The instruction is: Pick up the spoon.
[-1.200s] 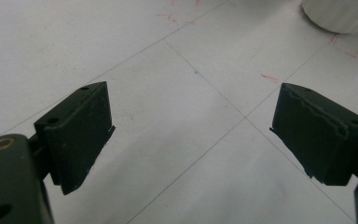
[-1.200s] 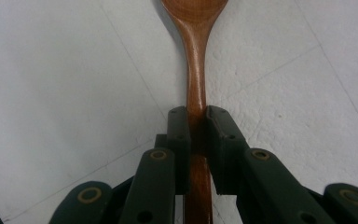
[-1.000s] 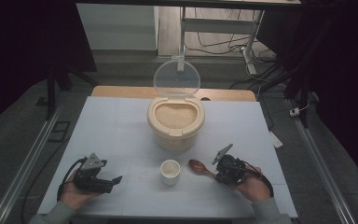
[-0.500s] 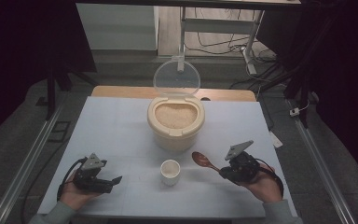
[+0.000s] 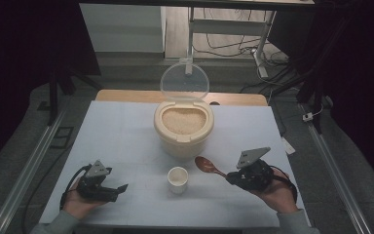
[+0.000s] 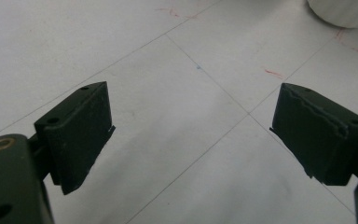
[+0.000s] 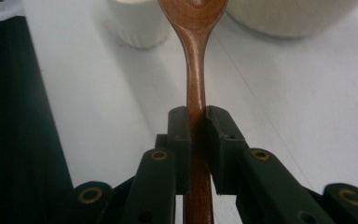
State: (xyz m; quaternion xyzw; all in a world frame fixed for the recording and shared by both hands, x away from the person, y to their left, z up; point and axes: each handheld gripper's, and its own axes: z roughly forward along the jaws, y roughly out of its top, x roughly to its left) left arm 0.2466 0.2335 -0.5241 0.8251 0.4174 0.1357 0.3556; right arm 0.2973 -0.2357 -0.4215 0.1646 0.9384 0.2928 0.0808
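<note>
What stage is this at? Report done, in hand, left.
Done: the round beige rice container stands open, its clear lid upright. In hand: the right gripper clamps the brown wooden spoon, lifted beside it. Left, probably: scooping rice into the small white cup. The left gripper is open, idle.

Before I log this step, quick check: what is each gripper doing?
Left gripper: open, fingers spread wide over the bare table, holding nothing.
Right gripper: closed on the handle of the wooden spoon.
</note>
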